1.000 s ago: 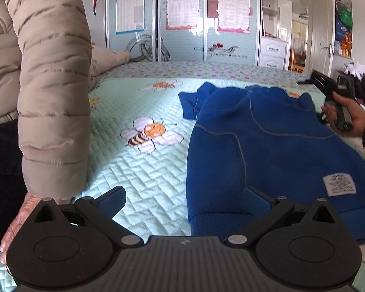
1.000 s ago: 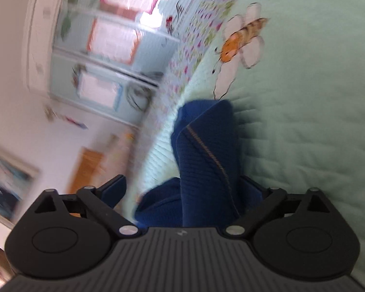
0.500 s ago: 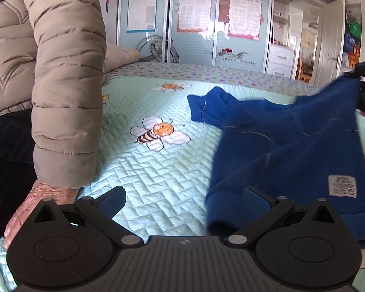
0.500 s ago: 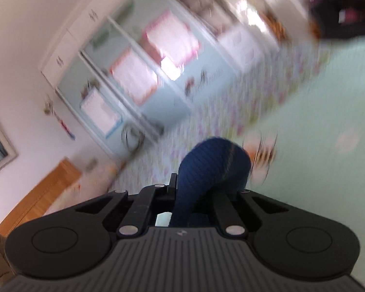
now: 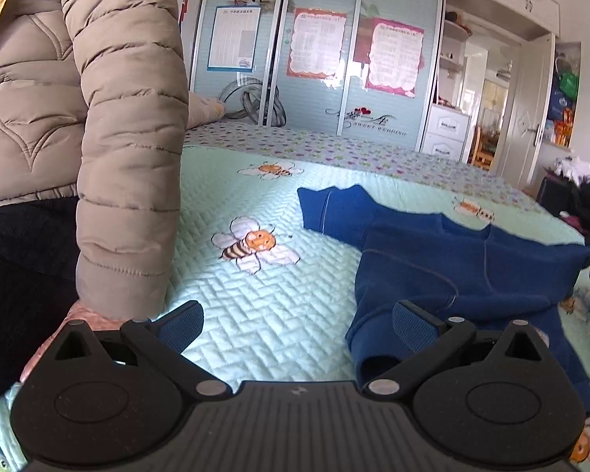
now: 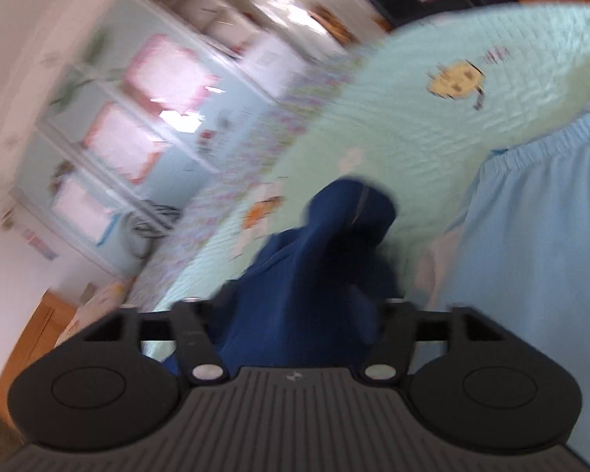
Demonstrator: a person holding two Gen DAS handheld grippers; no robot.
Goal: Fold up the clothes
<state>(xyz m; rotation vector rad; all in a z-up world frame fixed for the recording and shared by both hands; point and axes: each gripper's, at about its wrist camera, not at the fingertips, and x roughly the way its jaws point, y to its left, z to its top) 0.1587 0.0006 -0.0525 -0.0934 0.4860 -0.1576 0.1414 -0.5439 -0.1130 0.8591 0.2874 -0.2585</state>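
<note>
Left wrist view: left gripper [image 5: 297,328] stood spread, empty, above the bed quilt [image 5: 255,299]; the blue sweatshirt [image 5: 452,275] lay ahead to its right, hem nearest, long axis running away. Right wrist view, blurred: right gripper [image 6: 295,314] appeared clamped on sweatshirt cloth, so nearer; light-blue garment [image 6: 531,255] beside.

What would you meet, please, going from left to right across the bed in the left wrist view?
Padded beige sleeve → bee print on the green quilt → dark blue sweater, its hem by the right finger of the open left hand-held gripper.
</note>
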